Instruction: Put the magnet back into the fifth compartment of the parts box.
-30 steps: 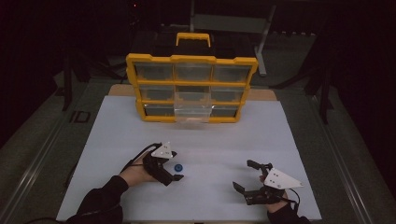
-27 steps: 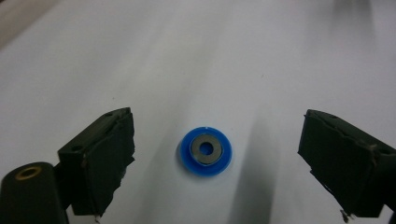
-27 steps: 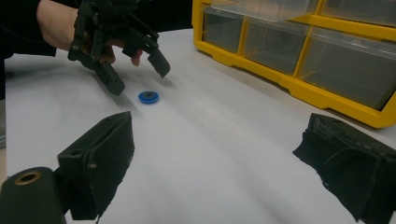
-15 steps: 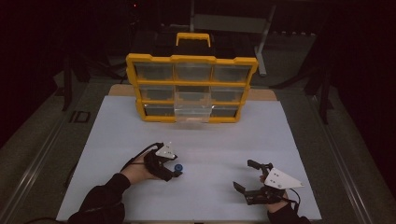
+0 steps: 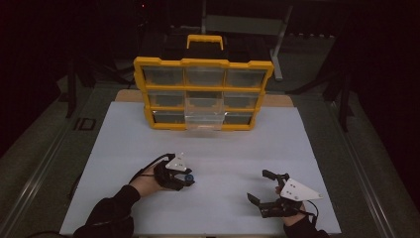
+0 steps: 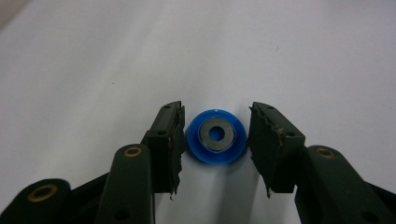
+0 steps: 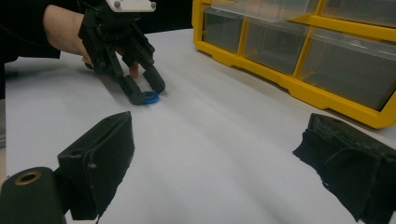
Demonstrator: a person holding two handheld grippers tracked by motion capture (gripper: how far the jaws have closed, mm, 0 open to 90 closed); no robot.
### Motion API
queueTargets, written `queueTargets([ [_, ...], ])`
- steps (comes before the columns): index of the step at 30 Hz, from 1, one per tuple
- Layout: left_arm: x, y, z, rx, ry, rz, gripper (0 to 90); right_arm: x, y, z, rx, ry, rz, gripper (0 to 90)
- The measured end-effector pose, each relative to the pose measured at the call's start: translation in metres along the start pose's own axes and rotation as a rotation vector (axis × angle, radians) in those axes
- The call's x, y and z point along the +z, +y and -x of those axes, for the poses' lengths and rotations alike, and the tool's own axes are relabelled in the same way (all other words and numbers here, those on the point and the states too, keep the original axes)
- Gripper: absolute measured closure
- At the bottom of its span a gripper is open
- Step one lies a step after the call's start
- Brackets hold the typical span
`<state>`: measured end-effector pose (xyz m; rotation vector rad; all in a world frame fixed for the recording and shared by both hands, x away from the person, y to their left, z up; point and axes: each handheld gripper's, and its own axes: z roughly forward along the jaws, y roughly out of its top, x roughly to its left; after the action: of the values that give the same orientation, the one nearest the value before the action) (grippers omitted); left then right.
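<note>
White tabletop (image 5: 213,148) lies under our work. On it sits a blue ring with a grey metal insert (image 6: 216,136), between the parted jaws of our left gripper (image 6: 215,140), ungripped. Our right gripper (image 5: 267,191) hovers well apart, jaws spread wide, before the yellow 9-drawer organizer (image 5: 203,94).

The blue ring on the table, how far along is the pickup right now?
Done: the left gripper is down on the white table, its jaws straddling the blue ring. In hand: closing; one jaw looks against the ring, the other leaves a gap, so it is not gripped. Left: clamp, lift, probably carry it to the yellow drawer organizer. The right gripper waits open.
</note>
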<state>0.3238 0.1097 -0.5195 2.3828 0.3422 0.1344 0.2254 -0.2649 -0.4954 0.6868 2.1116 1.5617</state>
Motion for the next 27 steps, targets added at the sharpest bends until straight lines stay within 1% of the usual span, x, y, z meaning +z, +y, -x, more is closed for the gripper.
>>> queueTargets([
  [5, 0.0, 0.0, 0.001, 0.003, -0.007, -0.006, 61.8, 0.0, 0.0, 0.0, -0.001, -0.002, 0.001, 9.3],
  [9, 0.0, 0.003, 0.002, 0.01, -0.002, -0.023, 62.8, 0.0, 0.0, 0.0, -0.002, -0.001, -0.001, 9.3],
  [12, -0.001, 0.004, 0.001, 0.017, -0.007, -0.036, 63.0, 0.001, 0.0, 0.0, -0.002, 0.0, -0.002, 9.3],
  [15, -0.001, 0.005, 0.002, 0.016, -0.01, -0.035, 63.1, 0.001, 0.0, 0.0, -0.004, 0.001, -0.002, 9.3],
  [16, -0.002, 0.006, 0.001, 0.021, -0.022, -0.038, 63.2, 0.0, 0.0, 0.0, -0.007, 0.002, 0.002, 9.3],
  [18, -0.005, 0.007, 0.002, 0.008, -0.043, -0.015, 63.1, 0.0, 0.0, -0.001, -0.01, 0.002, 0.009, 9.3],
  [20, -0.01, 0.009, 0.003, 0.025, -0.053, -0.017, 63.2, -0.001, 0.001, 0.0, -0.01, 0.001, 0.011, 9.3],
  [22, -0.013, 0.01, 0.004, 0.02, -0.067, -0.004, 63.2, 0.0, 0.0, 0.0, -0.005, 0.003, 0.001, 9.3],
  [24, -0.017, 0.012, 0.005, 0.029, -0.078, 0.0, 63.2, 0.001, -0.001, 0.0, -0.005, 0.007, -0.001, 9.3],
  [26, -0.021, 0.013, 0.005, 0.025, -0.095, 0.013, 63.2, 0.001, -0.001, 0.0, -0.007, 0.006, -0.004, 9.3],
  [27, -0.023, 0.014, 0.005, 0.033, -0.105, 0.015, 63.2, 0.001, 0.0, -0.001, -0.005, 0.007, -0.002, 9.4],
])
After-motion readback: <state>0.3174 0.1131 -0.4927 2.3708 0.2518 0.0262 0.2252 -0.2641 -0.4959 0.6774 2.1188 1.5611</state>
